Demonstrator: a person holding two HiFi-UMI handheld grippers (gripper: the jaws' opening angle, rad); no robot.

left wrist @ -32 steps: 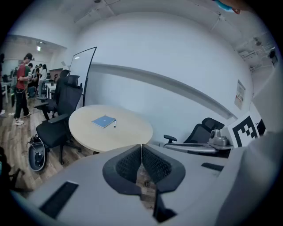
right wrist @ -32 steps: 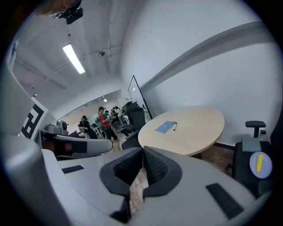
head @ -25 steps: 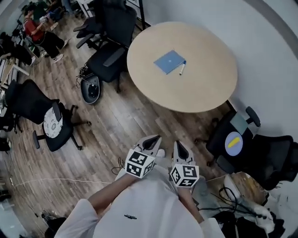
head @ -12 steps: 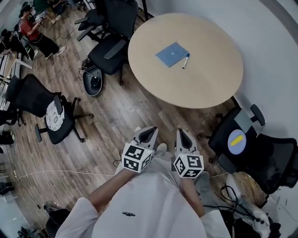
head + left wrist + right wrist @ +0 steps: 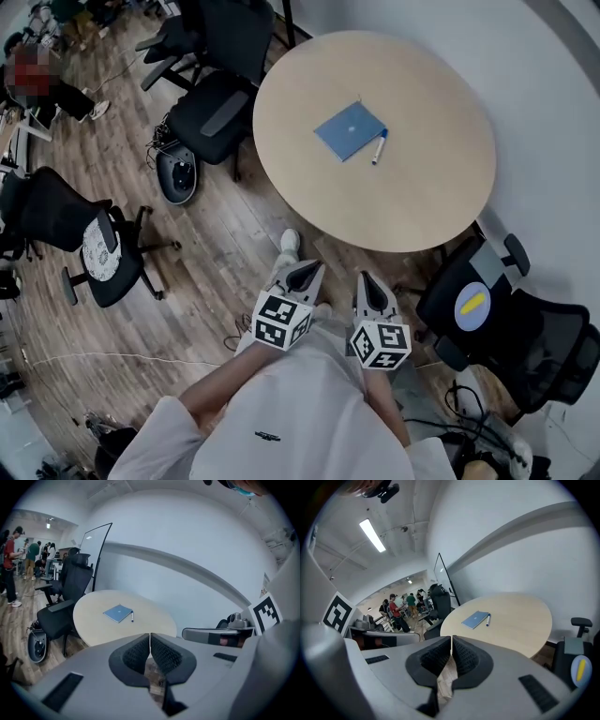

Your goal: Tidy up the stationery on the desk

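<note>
Head view is showing a round table (image 5: 422,187) with a blue notebook (image 5: 350,130) lying near its middle. A pen (image 5: 379,148) is lying just beside the notebook's right edge. Bare tabletop is showing all around them, out to the rim.

The left gripper (image 5: 302,275) and right gripper (image 5: 367,284) are sitting side by side in front of the person, both pointing at the table. Each one's jaws are pressing together with nothing between them.

A strip of wood floor (image 5: 225,234) is lying open between the grippers and the table's near edge. A black chair (image 5: 211,112) is crowding the table's left side, and another chair (image 5: 478,300) is standing by its near right edge.
</note>
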